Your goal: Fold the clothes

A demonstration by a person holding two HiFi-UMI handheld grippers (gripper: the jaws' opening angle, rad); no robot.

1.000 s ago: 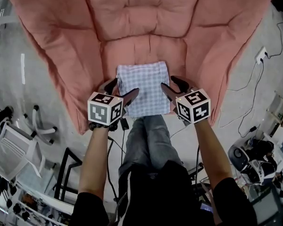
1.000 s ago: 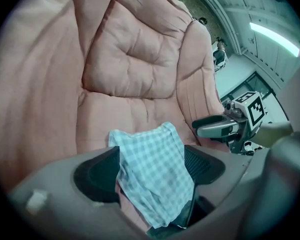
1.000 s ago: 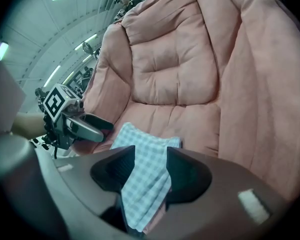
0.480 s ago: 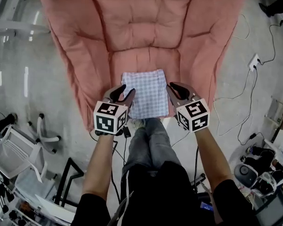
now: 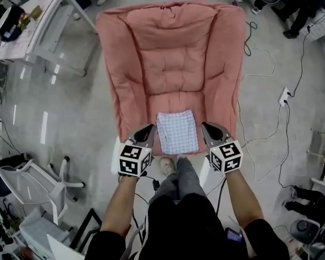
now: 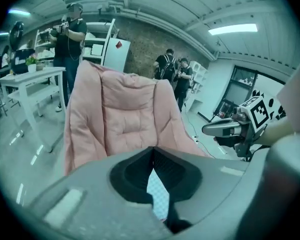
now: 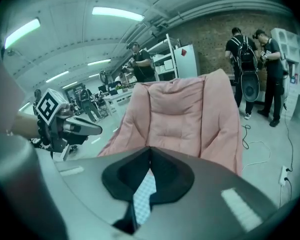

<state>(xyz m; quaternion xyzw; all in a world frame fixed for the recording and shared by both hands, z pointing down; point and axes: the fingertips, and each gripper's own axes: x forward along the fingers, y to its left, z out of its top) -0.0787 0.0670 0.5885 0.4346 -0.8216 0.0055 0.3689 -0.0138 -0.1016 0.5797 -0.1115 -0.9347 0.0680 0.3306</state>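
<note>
The left gripper (image 5: 145, 130) and the right gripper (image 5: 210, 128) have come up, away from the checked cloth (image 5: 176, 131). Their jaws have just been closing and are pressed together now, with nothing in them. The cloth lies folded on the seat of the pink chair (image 5: 173, 53). I think the folding is done.

The folded cloth (image 5: 176, 131) is lying on the seat of the armchair (image 5: 170, 47), at its front edge. A table (image 5: 40, 26) is standing left of the armchair's back, an office chair (image 5: 32, 180) left of its front. A power strip (image 5: 284, 97) is lying on the floor to its right, and 2 people (image 7: 241, 54) are standing behind it.
</note>
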